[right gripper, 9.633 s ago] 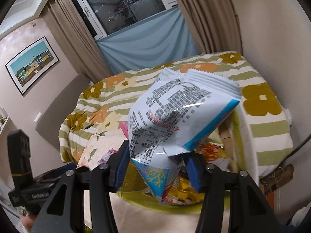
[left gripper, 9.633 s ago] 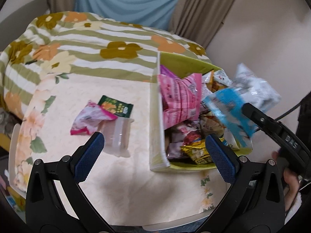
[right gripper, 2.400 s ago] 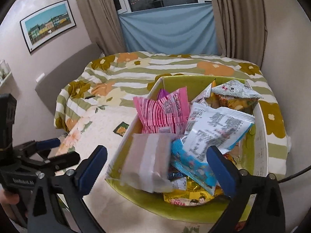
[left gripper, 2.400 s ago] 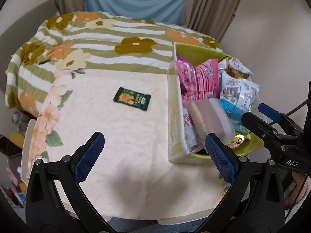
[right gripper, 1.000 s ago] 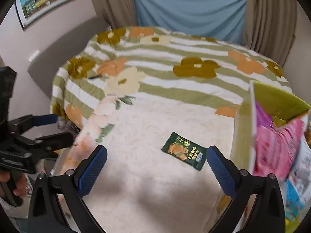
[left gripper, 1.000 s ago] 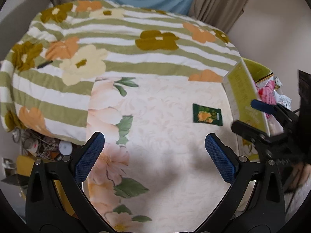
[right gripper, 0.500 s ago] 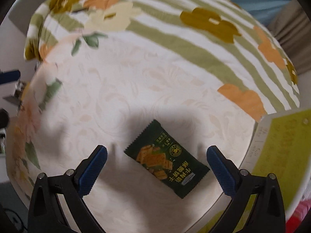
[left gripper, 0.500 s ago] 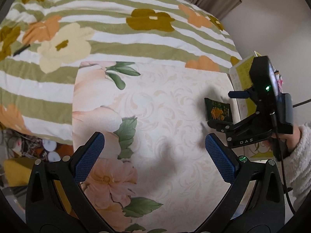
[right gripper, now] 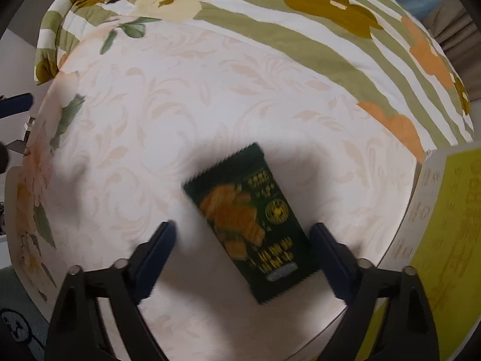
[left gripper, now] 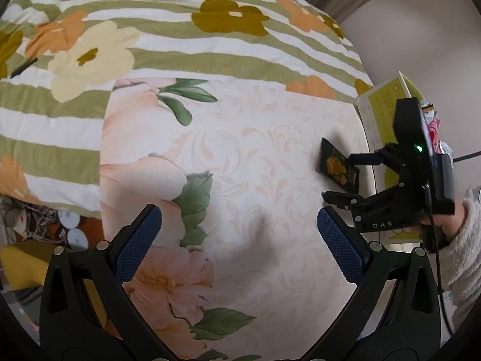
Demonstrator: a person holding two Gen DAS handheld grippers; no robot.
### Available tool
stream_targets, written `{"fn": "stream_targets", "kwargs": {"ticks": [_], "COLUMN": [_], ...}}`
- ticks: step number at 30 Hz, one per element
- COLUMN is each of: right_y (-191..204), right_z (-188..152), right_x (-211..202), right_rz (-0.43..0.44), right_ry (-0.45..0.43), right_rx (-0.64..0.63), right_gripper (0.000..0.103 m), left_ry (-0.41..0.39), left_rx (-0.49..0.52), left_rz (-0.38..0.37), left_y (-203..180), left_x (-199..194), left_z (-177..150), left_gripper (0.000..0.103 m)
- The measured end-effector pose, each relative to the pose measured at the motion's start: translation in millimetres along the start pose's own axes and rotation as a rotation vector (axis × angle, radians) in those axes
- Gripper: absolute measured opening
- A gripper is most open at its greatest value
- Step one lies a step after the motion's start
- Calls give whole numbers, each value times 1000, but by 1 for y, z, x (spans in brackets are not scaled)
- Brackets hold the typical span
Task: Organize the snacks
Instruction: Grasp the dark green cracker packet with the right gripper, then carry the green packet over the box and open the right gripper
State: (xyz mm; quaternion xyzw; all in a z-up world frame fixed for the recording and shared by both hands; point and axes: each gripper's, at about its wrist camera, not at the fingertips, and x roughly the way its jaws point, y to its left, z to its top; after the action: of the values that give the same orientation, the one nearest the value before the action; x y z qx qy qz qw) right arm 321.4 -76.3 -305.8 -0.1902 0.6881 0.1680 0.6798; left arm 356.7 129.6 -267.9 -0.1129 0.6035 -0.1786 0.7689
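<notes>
A dark green snack packet (right gripper: 252, 222) with an orange picture lies flat on the cream table (right gripper: 180, 114). My right gripper (right gripper: 243, 246) is open, low over the table, with its fingers on either side of the packet's near half. In the left wrist view the packet (left gripper: 339, 165) lies at the right, with the right gripper (left gripper: 348, 177) down at it. My left gripper (left gripper: 240, 231) is open and empty above the table's middle. The yellow-green snack box (right gripper: 445, 228) stands just right of the packet.
A striped floral bedspread (left gripper: 180, 30) lies beyond the table. The box (left gripper: 381, 111) holds several snack bags at the far right. Clutter (left gripper: 39, 222) lies on the floor off the table's left edge. A sleeved hand (left gripper: 463, 240) holds the right gripper.
My right gripper has dropped closer to the green packet, so its fingers now straddle it. The left gripper has stayed open and shifted slightly nearer the table.
</notes>
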Motion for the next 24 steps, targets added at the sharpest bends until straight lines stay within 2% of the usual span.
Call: {"fn": "stream_targets", "kwargs": {"ticks": [2, 6, 8, 10, 17, 24], "right_y": [5, 13, 16, 17, 28, 25], "right_z": [-4, -6, -5, -4, -3, -17], "right_x": [-4, -8, -11, -13, -26, -94], "right_rz": [-3, -6, -3, 1, 53, 86], "right_ry": [-25, -82, -115, -141, -208, -374], "right_rx": [3, 22, 23, 25, 65, 142], "right_gripper": [70, 58, 47, 40, 40, 40], "left_ry": [6, 11, 11, 9, -10, -73], "left_rx": [1, 9, 11, 9, 8, 35], "left_rz": [-4, -3, 1, 5, 20, 39], "left_y": [-1, -4, -5, -6, -12, -42], "left_x": [3, 5, 4, 3, -7, -35], "left_z": [-1, -2, -2, -4, -8, -9], "left_gripper": [102, 102, 102, 102, 102, 102]}}
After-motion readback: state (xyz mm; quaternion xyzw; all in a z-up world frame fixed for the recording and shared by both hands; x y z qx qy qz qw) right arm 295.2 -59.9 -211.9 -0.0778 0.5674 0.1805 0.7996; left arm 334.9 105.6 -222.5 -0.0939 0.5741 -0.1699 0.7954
